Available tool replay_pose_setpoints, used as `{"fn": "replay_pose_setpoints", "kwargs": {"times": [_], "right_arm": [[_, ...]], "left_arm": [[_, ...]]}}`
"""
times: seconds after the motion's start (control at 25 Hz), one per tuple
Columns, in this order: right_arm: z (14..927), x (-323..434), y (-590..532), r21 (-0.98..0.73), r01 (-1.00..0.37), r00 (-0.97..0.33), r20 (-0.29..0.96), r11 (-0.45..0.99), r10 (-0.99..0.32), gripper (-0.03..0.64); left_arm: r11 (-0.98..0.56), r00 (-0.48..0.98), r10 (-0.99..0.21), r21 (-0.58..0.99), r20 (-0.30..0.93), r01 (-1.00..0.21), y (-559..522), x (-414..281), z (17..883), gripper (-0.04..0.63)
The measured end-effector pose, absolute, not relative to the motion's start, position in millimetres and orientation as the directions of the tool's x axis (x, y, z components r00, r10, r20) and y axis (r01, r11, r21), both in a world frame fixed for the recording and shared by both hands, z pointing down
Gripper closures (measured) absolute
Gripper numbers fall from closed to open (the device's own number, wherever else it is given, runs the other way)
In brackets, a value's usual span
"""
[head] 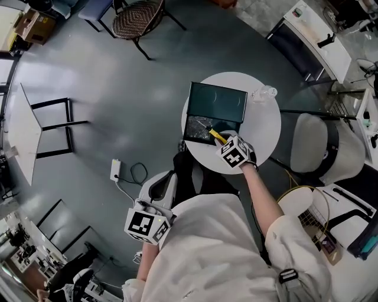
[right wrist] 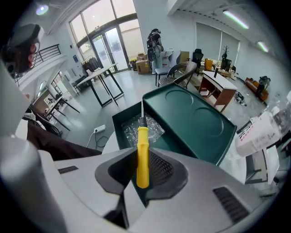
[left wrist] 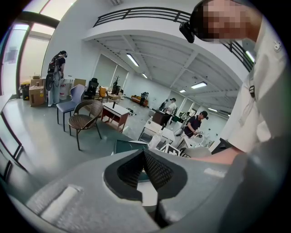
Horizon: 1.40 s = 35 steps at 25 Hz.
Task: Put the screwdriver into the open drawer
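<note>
Right gripper view: right gripper (right wrist: 142,172) clamped on the yellow screwdriver (right wrist: 142,152), tip pointing ahead over the open drawer (right wrist: 119,128) just beyond the jaws. Picked up, release still left. Left gripper (left wrist: 144,175) closed on nothing, well back from the table (head: 266,127).

Grey floor (head: 118,88), wicker chair (head: 137,17), round white table (head: 266,127), tall windows (right wrist: 104,36).
</note>
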State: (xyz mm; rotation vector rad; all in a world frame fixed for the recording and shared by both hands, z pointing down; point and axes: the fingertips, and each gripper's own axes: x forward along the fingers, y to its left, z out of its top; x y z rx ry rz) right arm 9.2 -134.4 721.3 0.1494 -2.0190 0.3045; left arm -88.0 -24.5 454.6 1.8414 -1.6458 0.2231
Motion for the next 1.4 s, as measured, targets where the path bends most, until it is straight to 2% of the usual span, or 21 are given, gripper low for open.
{"fn": "replay_pose_setpoints", "kwargs": {"times": [0.2,0.48,0.88,1.4], "right_arm": [[742.9,15.1,-137.1,-0.181,-0.346,-0.4,0.916,0.921,0.03,0.537],[760.2,17.5,-145.6,-0.184,-0.422,-0.359,0.933,0.888,0.023,0.537],[778.8,28.1,-150.9,-0.199,-0.571,-0.342,0.94,0.797,-0.01,0.536],[780.4,19.5,-153.4,-0.227,-0.589,-0.371,0.929,0.776,-0.009,0.534]], "left_arm": [[0.02,0.183,-0.826,0.353,0.533,-0.935,-17.8,-84.3,459.4,0.583],[0.03,0.171,-0.828,0.346,0.534,-0.938,-14.2,-82.6,458.7,0.583],[0.039,0.156,-0.832,0.337,0.532,-0.941,-9.1,-80.0,456.8,0.583],[0.033,0.159,-0.831,0.333,0.532,-0.942,-8.9,-73.3,455.6,0.583]]}}
